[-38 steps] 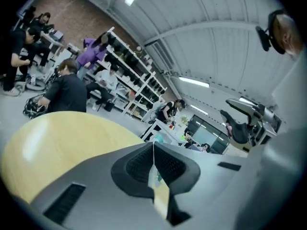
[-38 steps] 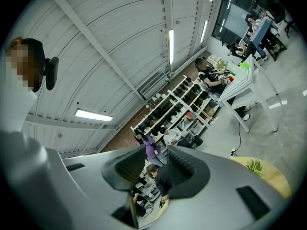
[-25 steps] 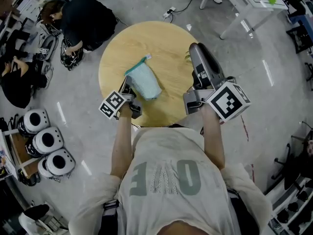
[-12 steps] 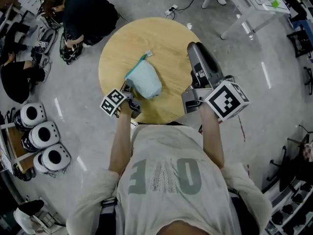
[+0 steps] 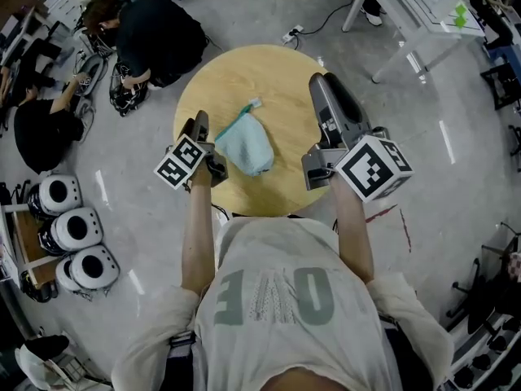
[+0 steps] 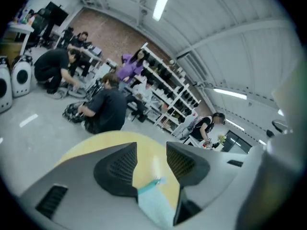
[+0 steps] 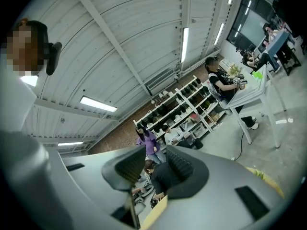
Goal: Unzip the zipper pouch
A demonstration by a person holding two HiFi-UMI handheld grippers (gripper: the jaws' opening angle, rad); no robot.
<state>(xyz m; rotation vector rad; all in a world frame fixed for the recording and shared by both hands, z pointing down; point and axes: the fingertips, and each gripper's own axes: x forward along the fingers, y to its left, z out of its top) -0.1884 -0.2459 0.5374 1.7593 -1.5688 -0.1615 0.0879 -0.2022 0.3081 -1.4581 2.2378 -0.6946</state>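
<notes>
A teal zipper pouch (image 5: 246,143) lies on the round wooden table (image 5: 269,68), its zipper tab (image 5: 255,103) pointing to the far side. My left gripper (image 5: 199,122) hovers just left of the pouch, apart from it. Its jaws are opening and nothing is between the pads. In the left gripper view the pouch (image 6: 156,206) shows below the left gripper (image 6: 151,163). My right gripper (image 5: 319,82) is raised over the table's right part, open and empty. The right gripper (image 7: 153,166) points up toward shelves and ceiling.
People crouch on the floor (image 5: 155,31) beyond the table's far left. Three white round devices (image 5: 73,230) stand on the floor at left. A white table (image 5: 415,6) stands at the far right. Shoe shelves (image 6: 168,95) line the back wall.
The left gripper has let go of the pouch's near corner, opened, and moved left and away from it. The pouch now rests flat. The right gripper has stayed in place.
</notes>
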